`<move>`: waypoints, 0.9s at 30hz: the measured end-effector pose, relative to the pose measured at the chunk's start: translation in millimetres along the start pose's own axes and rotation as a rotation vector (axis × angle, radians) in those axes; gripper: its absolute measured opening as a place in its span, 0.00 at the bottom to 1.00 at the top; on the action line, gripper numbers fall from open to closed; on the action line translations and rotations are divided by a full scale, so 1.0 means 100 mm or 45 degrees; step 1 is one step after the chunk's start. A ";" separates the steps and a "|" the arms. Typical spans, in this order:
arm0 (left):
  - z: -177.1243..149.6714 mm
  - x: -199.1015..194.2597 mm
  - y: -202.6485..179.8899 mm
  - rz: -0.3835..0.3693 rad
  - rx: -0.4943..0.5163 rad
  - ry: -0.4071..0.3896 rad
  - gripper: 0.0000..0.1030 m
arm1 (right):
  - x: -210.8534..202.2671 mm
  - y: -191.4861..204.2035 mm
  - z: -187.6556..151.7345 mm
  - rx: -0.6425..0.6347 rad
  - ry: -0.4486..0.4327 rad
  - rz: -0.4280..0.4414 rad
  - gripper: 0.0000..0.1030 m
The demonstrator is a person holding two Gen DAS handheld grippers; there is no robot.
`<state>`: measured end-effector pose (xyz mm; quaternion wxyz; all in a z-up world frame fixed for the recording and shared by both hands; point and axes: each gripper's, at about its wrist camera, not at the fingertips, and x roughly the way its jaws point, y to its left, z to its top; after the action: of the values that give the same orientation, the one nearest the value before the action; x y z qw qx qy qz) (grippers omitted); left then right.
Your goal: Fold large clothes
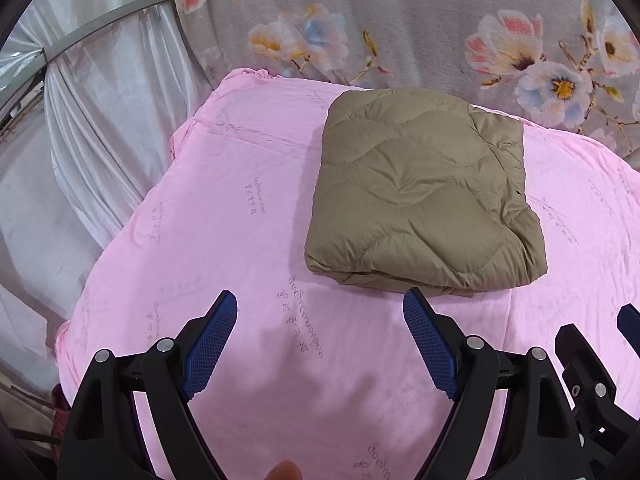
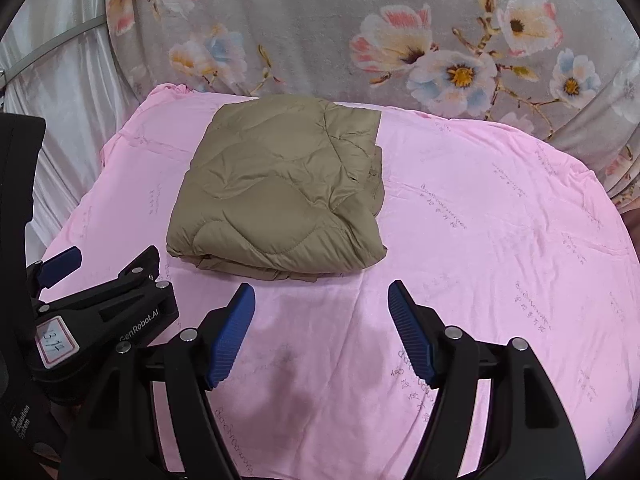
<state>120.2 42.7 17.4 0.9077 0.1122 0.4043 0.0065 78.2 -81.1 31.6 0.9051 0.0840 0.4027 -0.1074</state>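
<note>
A tan quilted jacket (image 1: 420, 196) lies folded into a thick square on the pink sheet (image 1: 224, 240); it also shows in the right wrist view (image 2: 276, 192). My left gripper (image 1: 320, 304) is open and empty, held above the sheet just short of the jacket's near edge. My right gripper (image 2: 322, 294) is open and empty, just short of the jacket's near right corner. The left gripper also shows at the left of the right wrist view (image 2: 108, 264), and part of the right gripper at the right edge of the left wrist view (image 1: 600, 368).
The pink sheet (image 2: 500, 240) covers a table. A grey floral cloth (image 2: 360, 20) hangs behind it. White curtain (image 1: 100, 120) hangs to the left, beyond the table's left edge.
</note>
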 end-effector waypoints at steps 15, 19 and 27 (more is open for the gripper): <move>-0.12 -0.16 0.01 0.029 0.005 -0.016 0.79 | -0.13 0.01 -0.10 0.018 0.004 0.004 0.65; -0.15 -0.18 0.01 0.035 -0.003 -0.019 0.79 | -0.13 0.01 -0.10 0.018 0.005 0.008 0.65; -0.16 -0.19 0.03 0.043 -0.001 -0.026 0.75 | -0.13 0.05 -0.12 0.019 0.008 0.014 0.65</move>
<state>95.5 46.4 21.6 0.9115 0.1189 0.3931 0.0209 62.9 -71.4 33.5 0.9038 0.0933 0.4042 -0.1052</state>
